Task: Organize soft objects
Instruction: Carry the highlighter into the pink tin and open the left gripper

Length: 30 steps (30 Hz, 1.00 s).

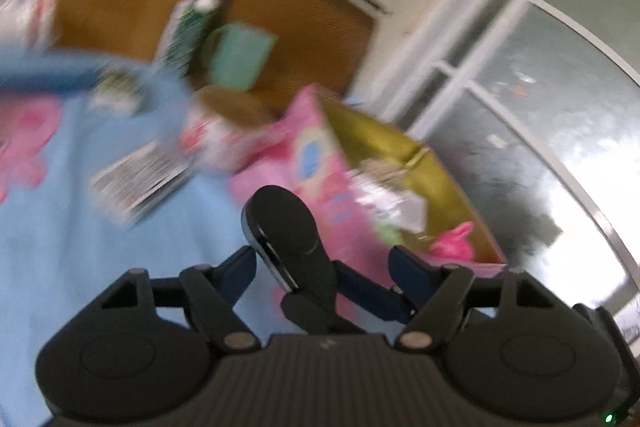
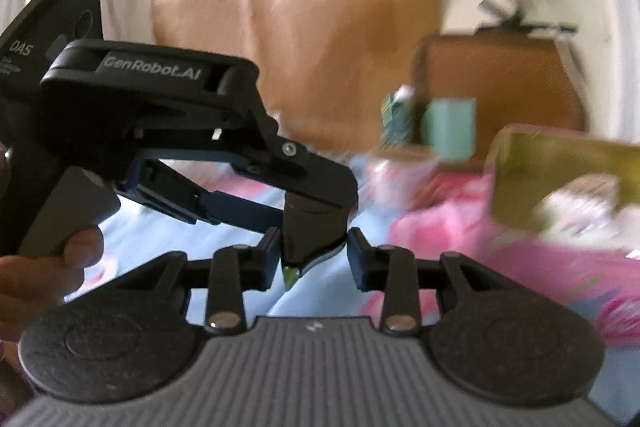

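Note:
Both views are motion-blurred. In the left wrist view my left gripper (image 1: 322, 263) has its fingers spread, and the dark finger of the other gripper (image 1: 290, 227) lies between them. Beyond lie a pink packet (image 1: 316, 155), a grey-white packet (image 1: 140, 179) and a yellow-green box (image 1: 404, 163) holding a pink soft item (image 1: 454, 243). In the right wrist view my right gripper (image 2: 314, 259) is open, with the left gripper's tip (image 2: 312, 227) between its fingers. The pink packet (image 2: 460, 227) and the yellow-green box (image 2: 560, 179) lie to the right.
A light blue cloth with pink patterns (image 1: 80, 227) covers the surface. A teal mug (image 1: 236, 55), a green carton (image 1: 188, 31) and a brown chair back (image 1: 300, 27) stand behind. A window frame (image 1: 500, 75) is on the right. A hand (image 2: 40, 275) holds the left gripper.

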### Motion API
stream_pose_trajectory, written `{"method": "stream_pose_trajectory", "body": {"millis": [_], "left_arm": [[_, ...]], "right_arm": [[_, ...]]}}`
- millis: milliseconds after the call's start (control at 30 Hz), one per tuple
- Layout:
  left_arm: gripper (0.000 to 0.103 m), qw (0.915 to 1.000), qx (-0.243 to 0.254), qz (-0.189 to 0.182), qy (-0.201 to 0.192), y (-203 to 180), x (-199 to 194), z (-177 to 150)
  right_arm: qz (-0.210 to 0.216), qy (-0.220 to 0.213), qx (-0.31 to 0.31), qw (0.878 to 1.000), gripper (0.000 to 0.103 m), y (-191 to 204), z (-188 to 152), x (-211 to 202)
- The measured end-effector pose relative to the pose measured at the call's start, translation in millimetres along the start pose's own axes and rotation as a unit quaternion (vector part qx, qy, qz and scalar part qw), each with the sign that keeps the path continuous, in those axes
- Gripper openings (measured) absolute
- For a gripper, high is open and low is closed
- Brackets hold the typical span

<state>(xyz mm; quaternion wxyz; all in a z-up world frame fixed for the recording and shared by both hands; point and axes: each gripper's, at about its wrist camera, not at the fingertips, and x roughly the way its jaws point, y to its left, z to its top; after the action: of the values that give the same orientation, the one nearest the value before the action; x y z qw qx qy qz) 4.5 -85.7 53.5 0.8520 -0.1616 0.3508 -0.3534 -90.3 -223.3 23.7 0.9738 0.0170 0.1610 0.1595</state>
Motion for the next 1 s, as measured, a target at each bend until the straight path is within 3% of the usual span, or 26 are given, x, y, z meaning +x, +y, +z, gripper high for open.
{"method": "stream_pose_trajectory", "body": {"millis": [167, 333, 567, 700, 867, 933, 1000], "left_arm": [[0.074, 0.9974, 0.063, -0.030, 0.016, -47.0, 43.3, 22.5], [0.074, 0.9939, 0.085, -0.048, 0.052, -74.4, 92.8, 25.5], [0.074, 0.9922, 0.096, -0.032, 0.073, -80.1, 126.2, 20.3], [0.075, 0.9935, 0.084, -0.040, 0.066, -74.9, 114.2, 21.4], [0.080, 0.9974, 0.056, -0.046, 0.007, -42.5, 56.4, 20.9], [0.081, 0.9990, 0.034, -0.024, -0.017, -14.4, 32.2, 19.5], [0.081, 0.9990, 0.011, 0.021, -0.039, 17.8, 9.7, 16.8]], "right_arm": [[-0.068, -0.038, 0.016, 0.997, 0.039, -35.1, 9.5, -20.1], [-0.119, -0.037, 0.044, 0.991, 0.039, -72.4, 9.1, -28.8], [-0.155, -0.027, 0.061, 0.986, 0.046, -93.6, 1.1, -20.8], [-0.153, -0.035, 0.064, 0.986, 0.047, -91.2, 0.7, -25.1], [-0.128, -0.064, 0.067, 0.987, 0.047, -80.7, 5.8, -31.2], [-0.109, -0.069, 0.053, 0.990, 0.047, -67.7, 9.4, -28.2], [-0.079, -0.061, 0.041, 0.994, 0.047, -54.2, 12.1, -19.5]]}}
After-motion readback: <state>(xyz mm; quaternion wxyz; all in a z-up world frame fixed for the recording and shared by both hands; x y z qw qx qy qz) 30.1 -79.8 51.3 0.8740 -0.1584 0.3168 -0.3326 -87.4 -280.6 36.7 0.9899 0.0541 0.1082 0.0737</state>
